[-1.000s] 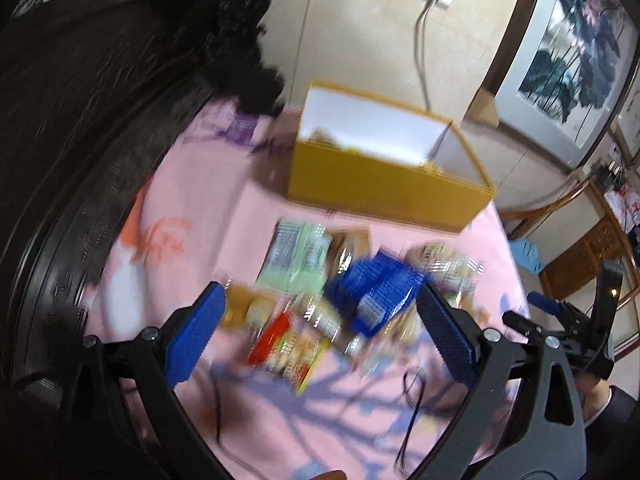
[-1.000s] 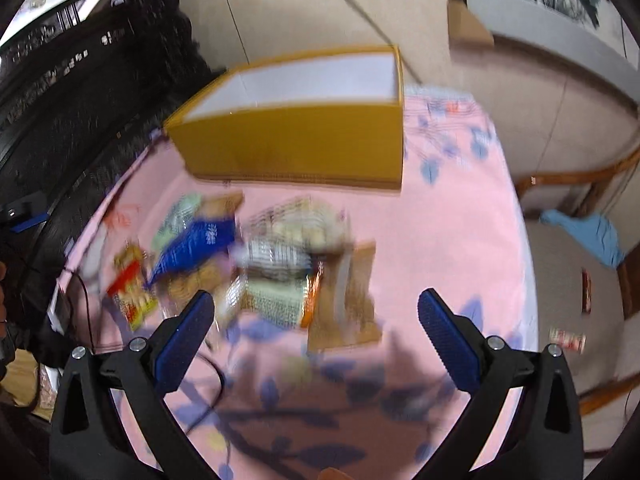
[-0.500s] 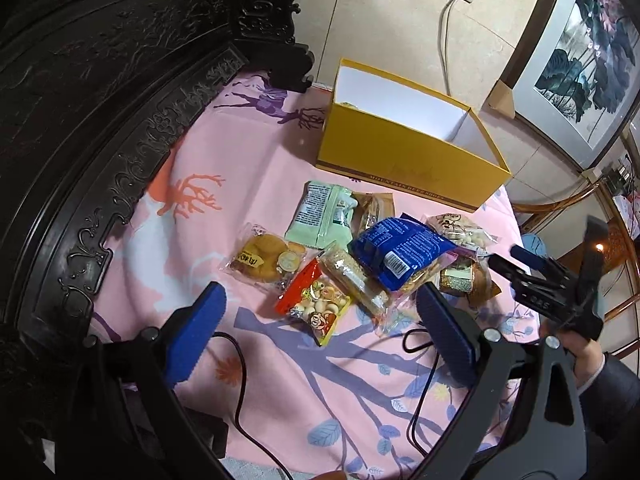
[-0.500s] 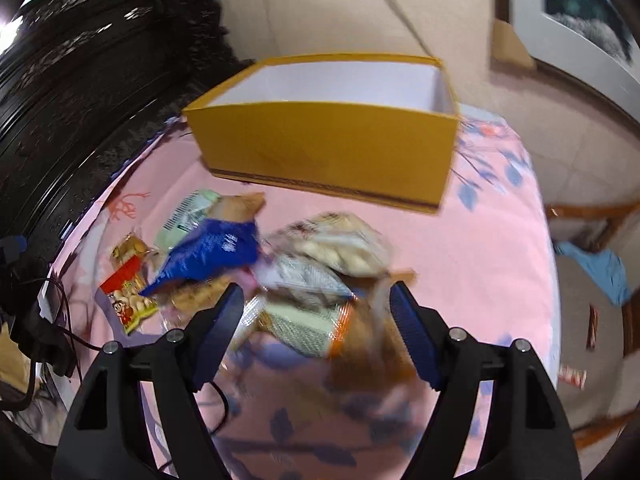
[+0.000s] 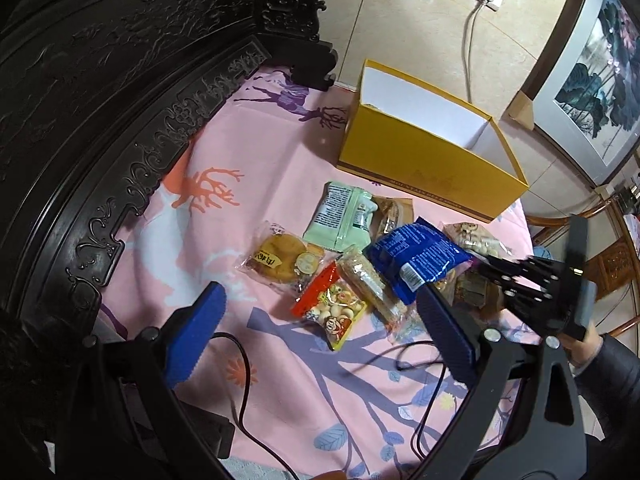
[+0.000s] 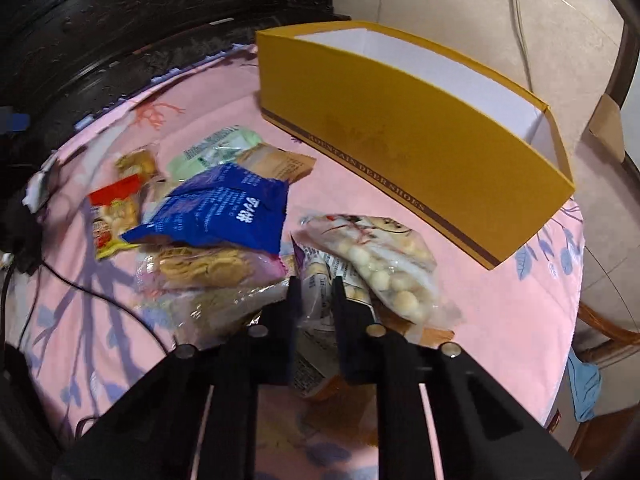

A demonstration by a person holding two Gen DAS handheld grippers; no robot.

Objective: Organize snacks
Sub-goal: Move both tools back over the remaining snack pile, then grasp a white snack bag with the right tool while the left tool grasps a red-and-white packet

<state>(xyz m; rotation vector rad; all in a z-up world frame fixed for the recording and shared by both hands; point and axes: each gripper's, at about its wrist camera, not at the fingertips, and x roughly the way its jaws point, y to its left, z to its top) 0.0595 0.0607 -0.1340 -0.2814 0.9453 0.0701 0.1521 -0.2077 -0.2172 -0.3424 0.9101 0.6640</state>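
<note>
- The right gripper (image 6: 315,294) has just been closing; its jaws now pinch a white wrapped snack (image 6: 318,280) at the near edge of the pile.
- The left gripper (image 5: 320,320) hovers over the pink cloth (image 5: 280,380), jaws wide and empty.
- The yellow box (image 6: 400,140) (open, white inside) stands just behind the snacks, the blue bag (image 6: 224,212) topmost.
</note>
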